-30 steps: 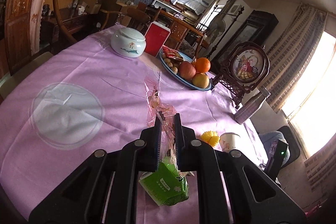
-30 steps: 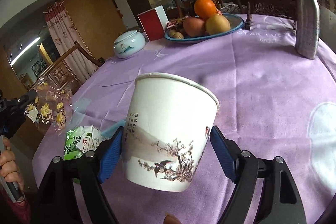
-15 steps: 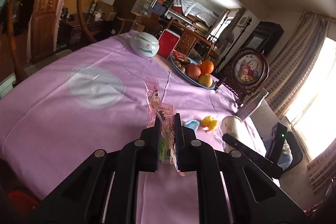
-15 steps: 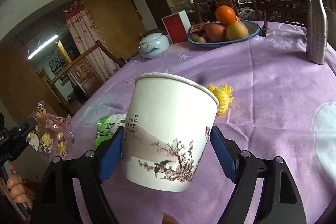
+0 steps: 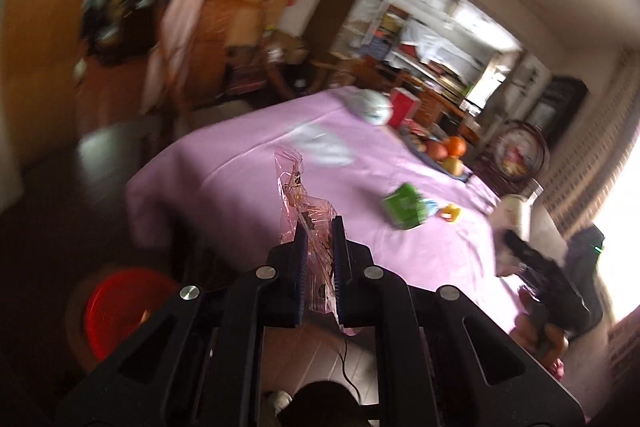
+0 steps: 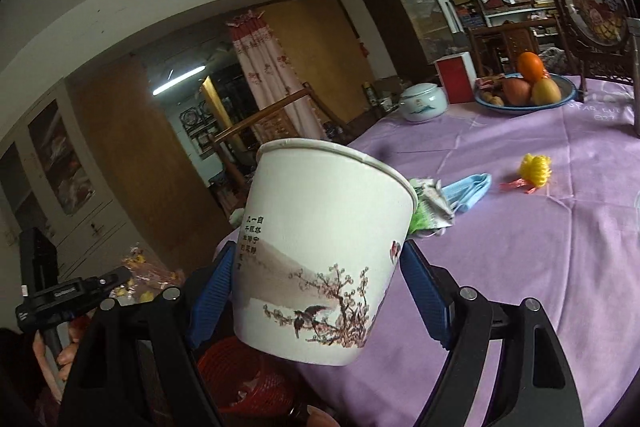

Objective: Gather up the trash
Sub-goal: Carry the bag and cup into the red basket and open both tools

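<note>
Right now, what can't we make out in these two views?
- Cup contents: right view sees only its outer wall.
- Red bin: right view, mostly behind cup and right gripper; left view blurred.
- Green packet label: left view, motion blur.
- Wrapper print: left view, blurred, partly between left gripper fingers.

A paper cup [image 6: 320,255] sits between the fingers of the right gripper [image 6: 316,291], held off the near edge of the surface [image 6: 560,247], with a basket [image 6: 244,375] on the floor below it. Beyond the cup, on the surface, lie a crumpled packet [image 6: 430,209], a folded cloth [image 6: 470,191] touching it, and a mesh ball [image 6: 536,169] further right. Far behind the cup stand a fruit dish [image 6: 524,95] and a lidded jar [image 6: 422,103] to its left.
</note>
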### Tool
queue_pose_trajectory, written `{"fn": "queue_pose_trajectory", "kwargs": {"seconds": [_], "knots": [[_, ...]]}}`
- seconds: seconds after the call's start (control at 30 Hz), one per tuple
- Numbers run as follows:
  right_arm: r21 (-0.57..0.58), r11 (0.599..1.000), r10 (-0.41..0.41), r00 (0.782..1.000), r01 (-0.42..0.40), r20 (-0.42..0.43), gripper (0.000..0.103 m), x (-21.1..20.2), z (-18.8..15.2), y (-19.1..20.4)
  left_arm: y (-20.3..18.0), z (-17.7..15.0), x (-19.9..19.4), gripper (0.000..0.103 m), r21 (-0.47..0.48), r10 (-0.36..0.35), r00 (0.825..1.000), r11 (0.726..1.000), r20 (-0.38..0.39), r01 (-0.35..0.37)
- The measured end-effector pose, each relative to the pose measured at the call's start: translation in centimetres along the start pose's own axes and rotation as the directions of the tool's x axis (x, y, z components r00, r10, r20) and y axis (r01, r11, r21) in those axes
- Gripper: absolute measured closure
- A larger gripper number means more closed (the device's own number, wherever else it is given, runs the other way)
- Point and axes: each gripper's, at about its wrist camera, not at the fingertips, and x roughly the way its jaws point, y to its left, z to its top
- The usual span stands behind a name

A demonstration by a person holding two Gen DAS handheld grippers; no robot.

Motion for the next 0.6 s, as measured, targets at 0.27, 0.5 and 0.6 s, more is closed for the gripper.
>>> {"fn": "queue_pose_trajectory", "kwargs": {"seconds": [0.27,0.5,0.6], "knots": [[-0.058,0.993,0.1,0.99,-0.106,-0.098,0.023,1.1,-3.6,6.8,11.2,-5.4,2.7,0.09,-0.158,0.13,0.983,0.976,-0.128,-0.149],[-0.095,0.989,0.095,0.975,-0.115,-0.199,0.023,3.9,-6.2,9.6,16.5,-9.2,6.3,0.041,-0.172,0.287,0.94,0.932,-0.186,-0.319],[-0.106,0.986,0.097,0.966,-0.126,-0.241,0.023,5.4,-7.2,10.4,16.8,-10.2,6.1,0.036,-0.159,0.299,0.935,0.931,-0.19,-0.33]]}}
